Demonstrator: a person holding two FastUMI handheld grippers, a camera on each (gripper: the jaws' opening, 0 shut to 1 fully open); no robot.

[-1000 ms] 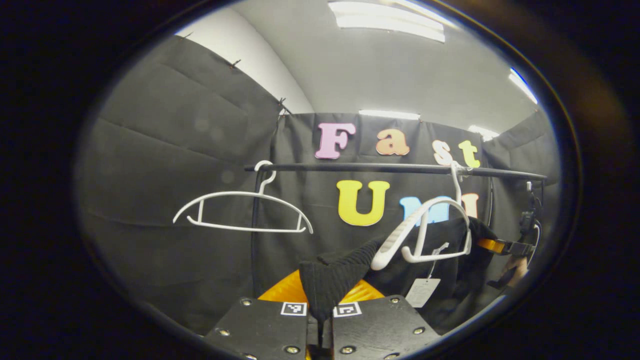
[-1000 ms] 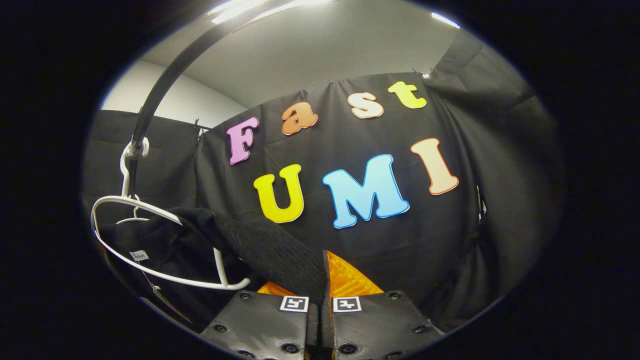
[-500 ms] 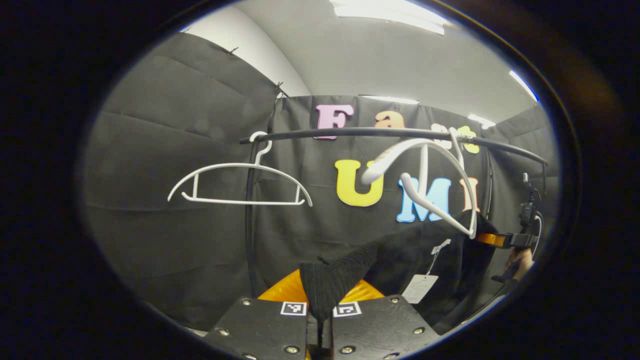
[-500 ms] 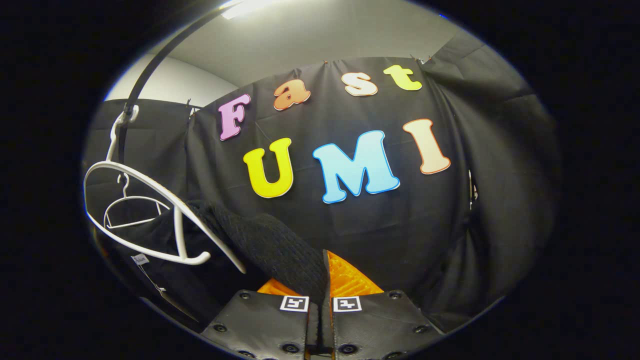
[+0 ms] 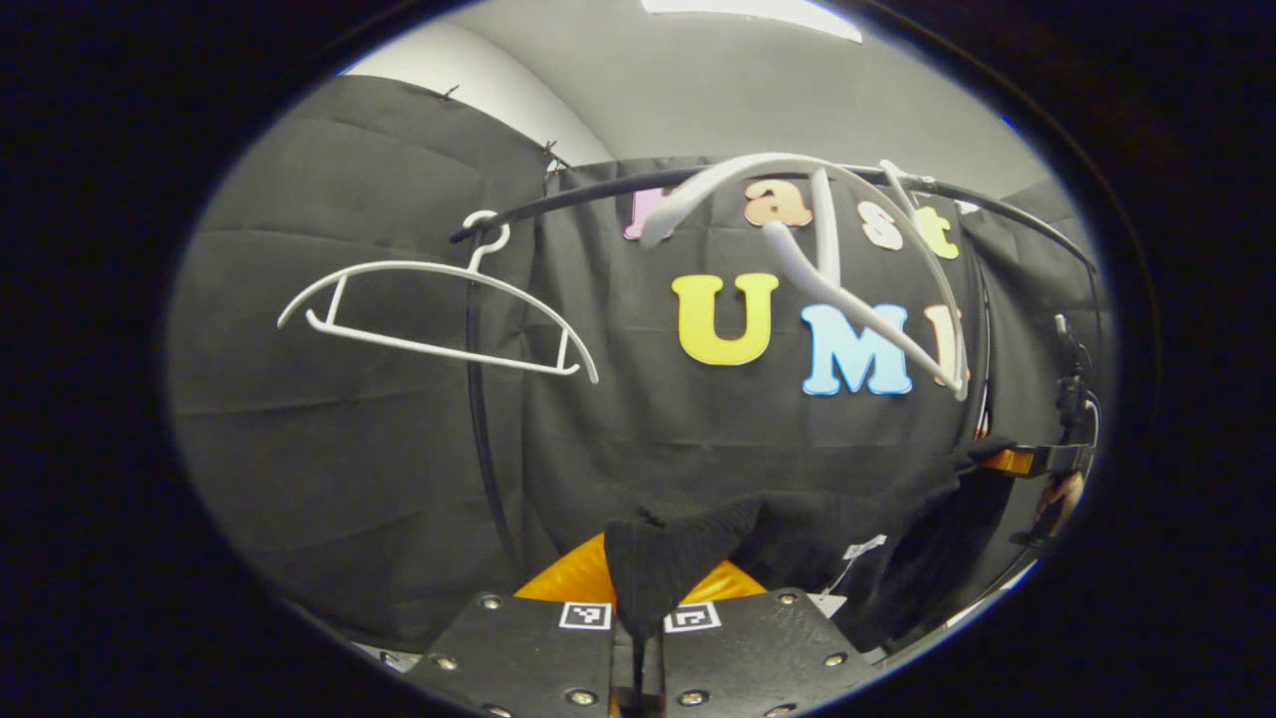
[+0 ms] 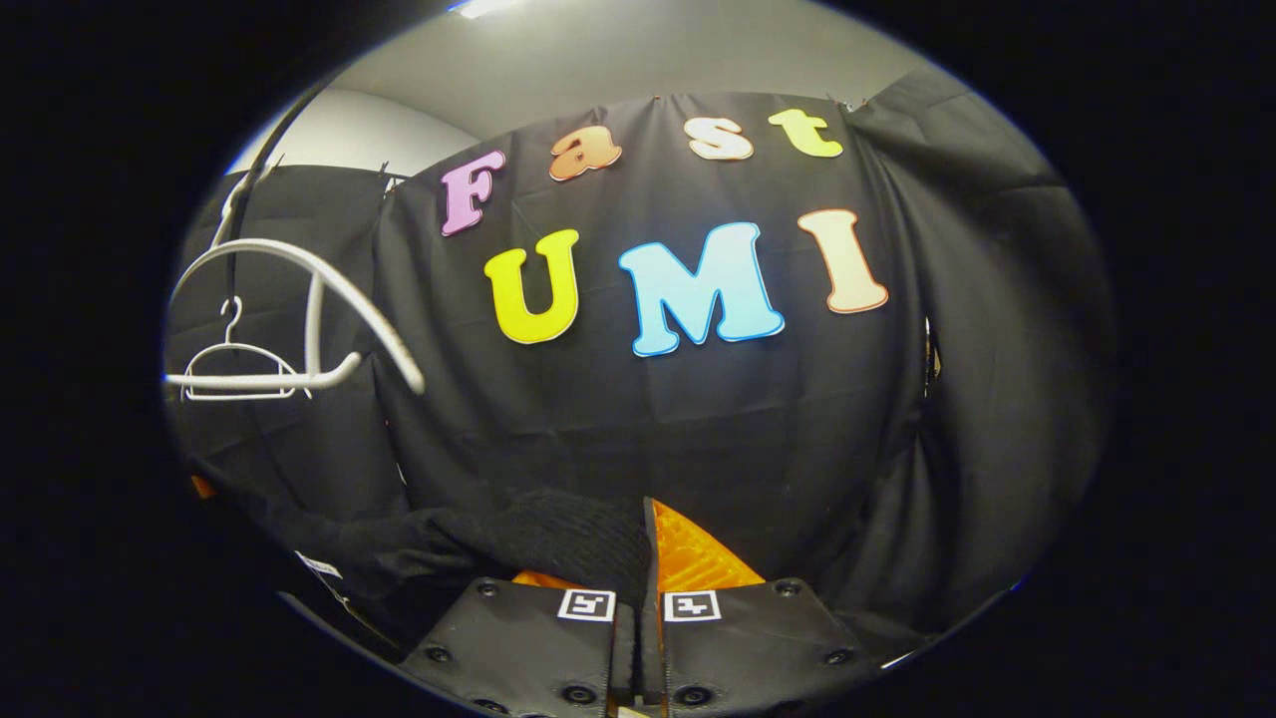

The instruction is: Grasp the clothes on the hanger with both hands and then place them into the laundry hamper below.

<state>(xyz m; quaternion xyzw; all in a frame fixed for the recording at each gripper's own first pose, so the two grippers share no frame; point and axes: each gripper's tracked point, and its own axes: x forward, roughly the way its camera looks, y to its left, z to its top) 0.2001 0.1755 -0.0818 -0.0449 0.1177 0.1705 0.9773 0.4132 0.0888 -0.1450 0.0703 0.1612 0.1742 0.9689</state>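
A black knit garment (image 5: 678,548) hangs stretched between my two grippers, below its hanger. My left gripper (image 5: 640,598) is shut on one corner of it, low in the left gripper view. The cloth runs right to my right gripper (image 5: 1037,461), held by a hand. In the right gripper view my right gripper (image 6: 643,583) is shut on the garment (image 6: 538,538), which trails off to the left. A white hanger (image 5: 827,229) hangs bare and tilted on the black rail (image 5: 598,189); it also appears as the white hanger (image 6: 299,299) at the upper left.
A second empty white hanger (image 5: 439,319) hangs farther left on the rail, seen small as the far hanger (image 6: 234,364). A white tag (image 5: 862,548) dangles from the garment. A black rack post (image 5: 478,419) stands under the rail. Black cloth walls close the booth.
Both grippers have dropped lower with the garment. The garment has slid off the white hanger, which has swung upward and now hangs bare.
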